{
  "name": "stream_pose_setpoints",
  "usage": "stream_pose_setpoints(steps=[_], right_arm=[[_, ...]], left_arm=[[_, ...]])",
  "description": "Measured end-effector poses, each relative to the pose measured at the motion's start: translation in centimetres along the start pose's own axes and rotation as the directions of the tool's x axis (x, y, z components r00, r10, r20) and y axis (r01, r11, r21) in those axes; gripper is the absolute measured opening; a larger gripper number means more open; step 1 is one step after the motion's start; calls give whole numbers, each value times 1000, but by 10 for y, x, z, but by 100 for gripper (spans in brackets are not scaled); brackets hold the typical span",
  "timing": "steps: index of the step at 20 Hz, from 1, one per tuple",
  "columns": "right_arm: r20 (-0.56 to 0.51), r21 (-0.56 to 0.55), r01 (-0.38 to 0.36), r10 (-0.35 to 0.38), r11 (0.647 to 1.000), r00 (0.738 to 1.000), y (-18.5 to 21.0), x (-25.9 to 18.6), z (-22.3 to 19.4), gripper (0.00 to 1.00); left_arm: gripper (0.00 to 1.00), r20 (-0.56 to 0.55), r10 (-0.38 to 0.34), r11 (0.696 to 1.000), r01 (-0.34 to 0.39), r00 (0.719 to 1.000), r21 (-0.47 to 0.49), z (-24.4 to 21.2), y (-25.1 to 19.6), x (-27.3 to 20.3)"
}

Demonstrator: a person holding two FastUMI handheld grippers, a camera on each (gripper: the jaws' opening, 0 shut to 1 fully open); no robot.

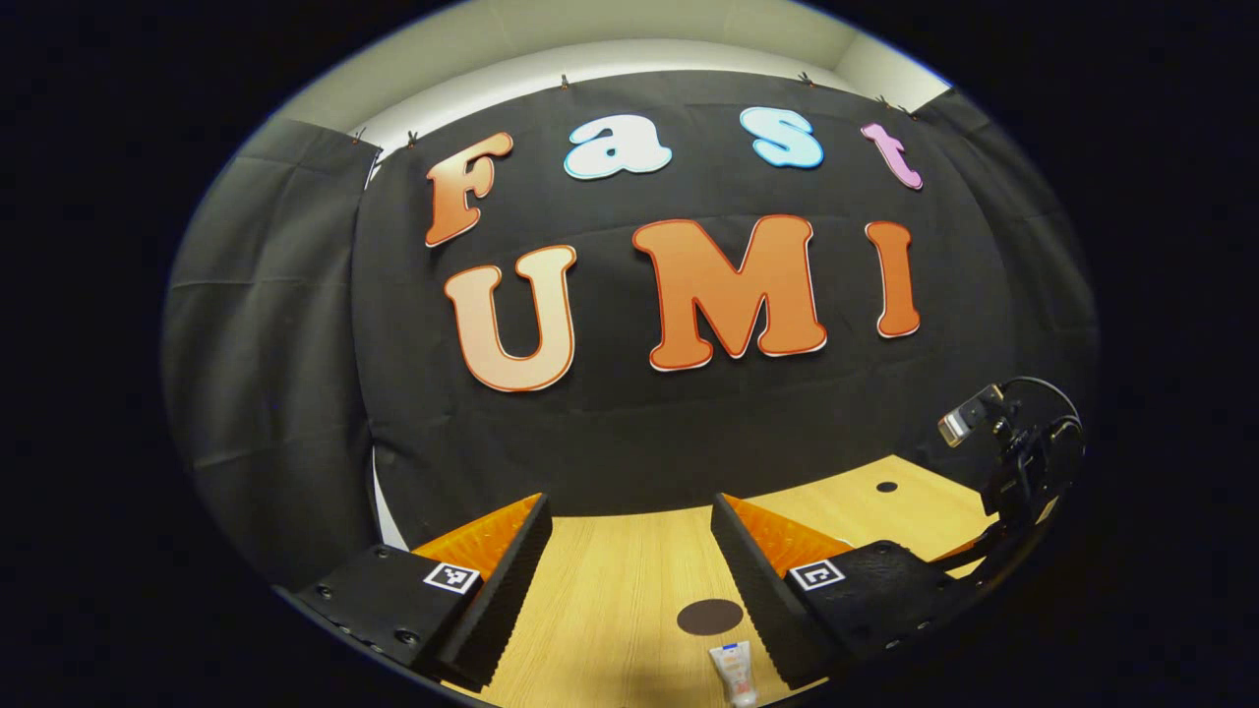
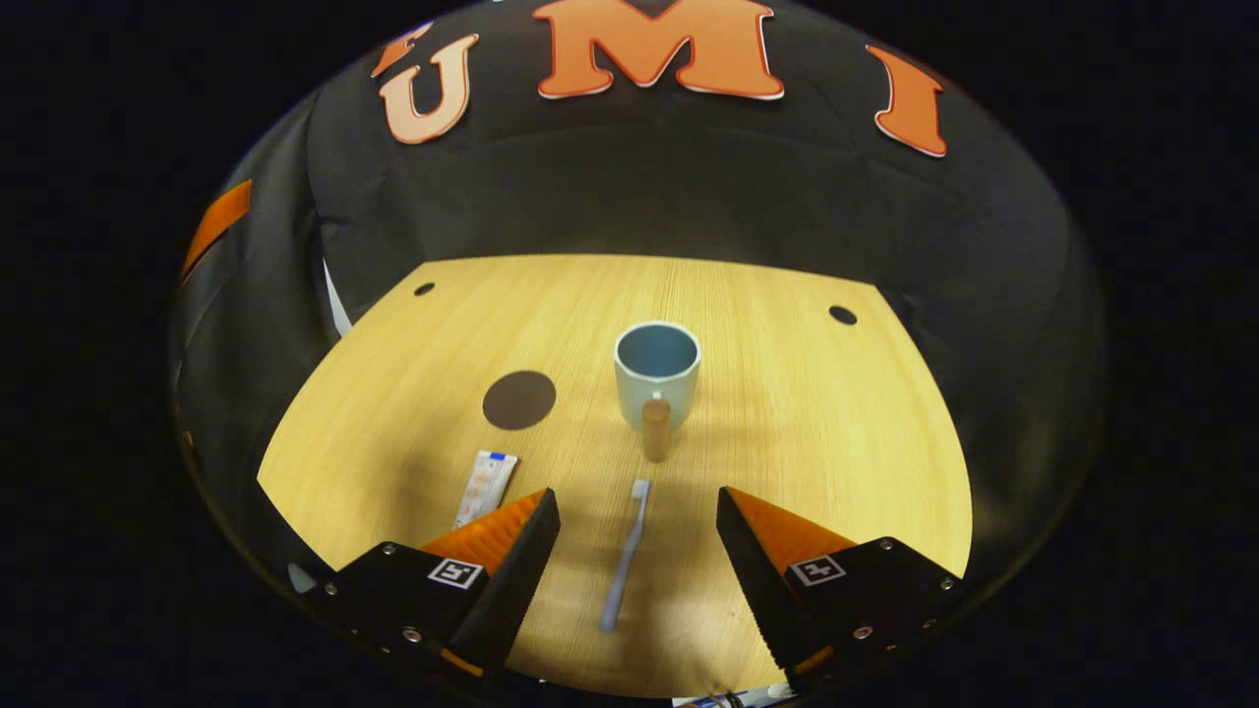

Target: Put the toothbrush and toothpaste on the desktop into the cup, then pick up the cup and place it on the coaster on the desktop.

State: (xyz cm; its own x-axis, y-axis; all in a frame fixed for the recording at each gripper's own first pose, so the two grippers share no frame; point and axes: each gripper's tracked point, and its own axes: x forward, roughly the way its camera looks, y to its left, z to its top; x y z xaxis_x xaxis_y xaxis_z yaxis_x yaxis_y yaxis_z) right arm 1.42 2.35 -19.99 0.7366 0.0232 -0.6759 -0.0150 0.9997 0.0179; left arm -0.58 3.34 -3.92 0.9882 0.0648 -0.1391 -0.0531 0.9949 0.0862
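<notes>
Wood-grain desktop (image 1: 610,580) lay under the left gripper (image 1: 629,570), whose fingers stood spread and empty; just beyond them we noted the dark round coaster (image 1: 709,617), with the toothpaste (image 1: 736,674) near it, its lower end cut off at the view's edge. In the right gripper view, the right gripper (image 2: 637,551) was likewise spread, straddling the toothbrush (image 2: 626,556) lying flat. We judged it light, thin and stiff, best pinched mid-handle. The cup (image 2: 657,374) stood upright beyond, handle toward us; its inside floor was partly hidden.
</notes>
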Motion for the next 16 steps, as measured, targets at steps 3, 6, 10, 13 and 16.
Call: stream_pose_setpoints(steps=[3,6,10,13,16], right_arm=[[-108,4,-16,17,1000,994,6,9,-21,98],[-212,-2,-22,21,1000,977,9,23,-45,92],[-330,-12,-13,8,1000,944,8,35,-66,87],[-416,1,-2,2,1000,909,8,45,-83,84],[-475,26,4,9,1000,880,9,54,-94,77]], left_arm=[[98,-33,10,1000,-11,999,-5,-11,5,-2],[98,-62,21,1000,-21,998,3,-20,8,-1],[98,-98,25,1000,-24,995,10,-33,9,-2],[98,-137,17,1000,-17,990,6,-47,7,0],[98,-180,10,1000,-10,984,4,-59,7,2]])
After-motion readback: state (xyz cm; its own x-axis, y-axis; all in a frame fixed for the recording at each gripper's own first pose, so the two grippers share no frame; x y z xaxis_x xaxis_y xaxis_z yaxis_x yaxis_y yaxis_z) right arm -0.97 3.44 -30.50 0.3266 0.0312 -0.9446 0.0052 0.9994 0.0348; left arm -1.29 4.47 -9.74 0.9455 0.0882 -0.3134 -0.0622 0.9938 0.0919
